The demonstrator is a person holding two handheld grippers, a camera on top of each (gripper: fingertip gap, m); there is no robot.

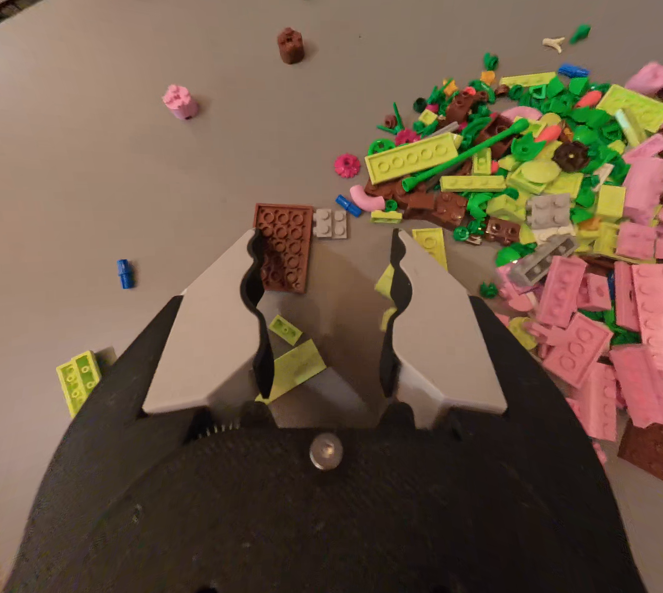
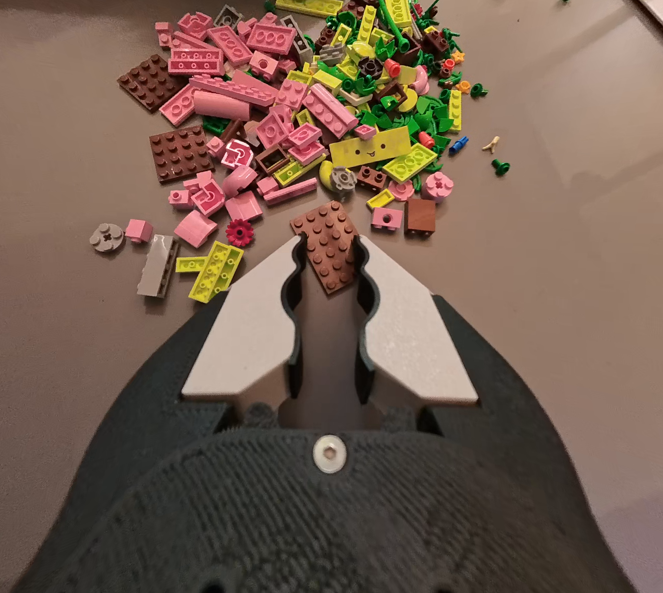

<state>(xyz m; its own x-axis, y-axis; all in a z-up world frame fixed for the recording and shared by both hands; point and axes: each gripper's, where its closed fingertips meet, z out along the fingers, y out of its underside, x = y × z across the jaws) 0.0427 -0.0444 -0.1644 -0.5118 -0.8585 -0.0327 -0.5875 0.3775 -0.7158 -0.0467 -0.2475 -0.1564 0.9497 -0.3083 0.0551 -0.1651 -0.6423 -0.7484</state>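
Toy brick pile (image 2: 315, 80) is sitting on the table (image 2: 538, 253), spreading ahead of the right gripper (image 2: 328, 240). A studded plate (image 2: 328, 249) is sitting between that gripper's fingertips at the pile's near edge. Left of them, a flower piece (image 2: 239, 232) and a long plate (image 2: 215, 270) are lying apart from the pile. In the left wrist view the pile (image 1: 520, 181) is lying to the right of the left gripper (image 1: 324, 235), whose jaws are standing wide apart over an upside-down plate (image 1: 287, 245) and a small four-stud plate (image 1: 330, 224) just beside it. Two round bricks (image 1: 290, 45) (image 1: 179, 101) are standing farther off, well apart.
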